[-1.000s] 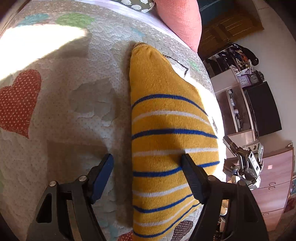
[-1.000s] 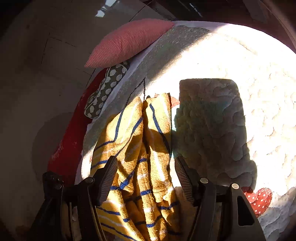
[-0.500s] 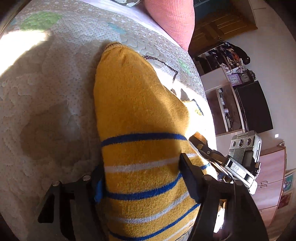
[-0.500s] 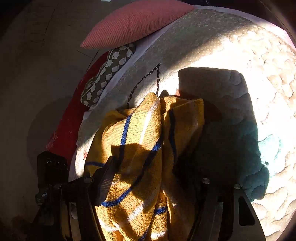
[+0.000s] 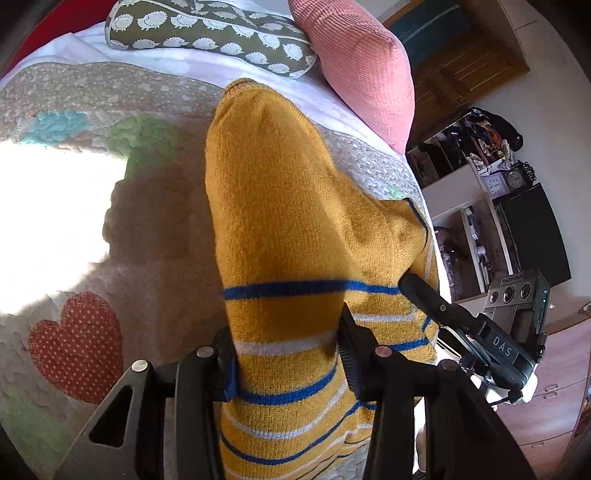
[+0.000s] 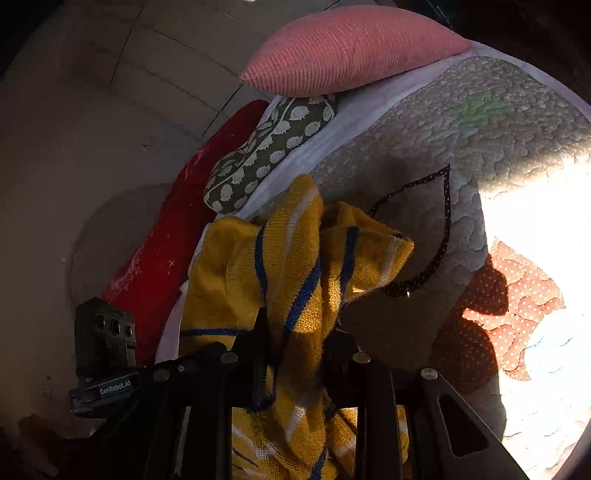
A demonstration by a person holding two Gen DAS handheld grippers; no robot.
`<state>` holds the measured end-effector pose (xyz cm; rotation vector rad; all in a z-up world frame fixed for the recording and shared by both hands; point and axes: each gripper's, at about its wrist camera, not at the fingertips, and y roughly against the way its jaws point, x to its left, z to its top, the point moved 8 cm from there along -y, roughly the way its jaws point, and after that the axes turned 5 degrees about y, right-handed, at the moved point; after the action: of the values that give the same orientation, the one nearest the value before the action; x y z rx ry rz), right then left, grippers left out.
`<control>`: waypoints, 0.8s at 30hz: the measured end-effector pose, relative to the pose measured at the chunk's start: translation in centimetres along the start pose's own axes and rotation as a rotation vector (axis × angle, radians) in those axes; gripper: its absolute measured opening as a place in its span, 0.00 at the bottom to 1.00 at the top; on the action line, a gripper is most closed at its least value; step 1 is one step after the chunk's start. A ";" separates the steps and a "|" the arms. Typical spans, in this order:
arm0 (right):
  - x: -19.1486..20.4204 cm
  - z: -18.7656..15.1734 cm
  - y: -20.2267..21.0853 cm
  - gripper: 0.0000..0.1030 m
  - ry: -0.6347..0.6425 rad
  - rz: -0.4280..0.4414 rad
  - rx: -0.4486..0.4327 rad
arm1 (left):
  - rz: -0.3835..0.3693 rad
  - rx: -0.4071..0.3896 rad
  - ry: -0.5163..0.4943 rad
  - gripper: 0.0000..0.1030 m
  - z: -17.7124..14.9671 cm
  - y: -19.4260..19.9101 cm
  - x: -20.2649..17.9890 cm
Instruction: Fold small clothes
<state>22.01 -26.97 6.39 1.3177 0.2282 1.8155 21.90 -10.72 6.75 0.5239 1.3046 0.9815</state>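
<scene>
Now sweater (image 5: 295, 229) between both grippers

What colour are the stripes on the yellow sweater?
Blue and white stripes on the sweater, clearest in the left wrist view.

There is one yellow knitted garment (image 5: 288, 229) with blue and white stripes, and two grippers: the left gripper (image 5: 288, 365) and the right gripper (image 6: 299, 354), each with two black fingers (image 5: 351, 354). On the bed lies one quilted cover (image 5: 74, 229), and on it I count one whole red dotted heart patch (image 5: 77, 343), one green patch (image 5: 144, 133), one pale blue patch (image 5: 55, 123) and one heart drawn in a dark dotted outline (image 6: 424, 229). At the head of the bed are three cushions: one pink ribbed cushion (image 5: 365, 70), one olive cushion with white hedgehogs (image 5: 214, 33) and one red cushion (image 6: 166, 251). Across the room stand two small clocks (image 5: 504, 182) side by side and one dark screen (image 5: 535, 236).
</scene>
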 end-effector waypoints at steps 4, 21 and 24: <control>-2.0 0.2 -3.0 0.27 0.001 -0.110 -0.015 | 0.122 -0.004 -0.017 0.49 1.2 -2.7 1.9; 4.1 -8.6 5.4 0.44 0.219 -0.058 -0.068 | 0.225 -0.241 -0.070 0.54 -7.2 8.6 5.4; 3.4 -12.2 3.5 0.43 0.238 -0.104 0.002 | 0.290 -0.308 -0.100 0.54 -11.3 11.0 6.0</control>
<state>9.64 -22.77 5.56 1.0687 0.4193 1.8814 7.67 -2.26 9.60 0.5235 0.9802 1.3527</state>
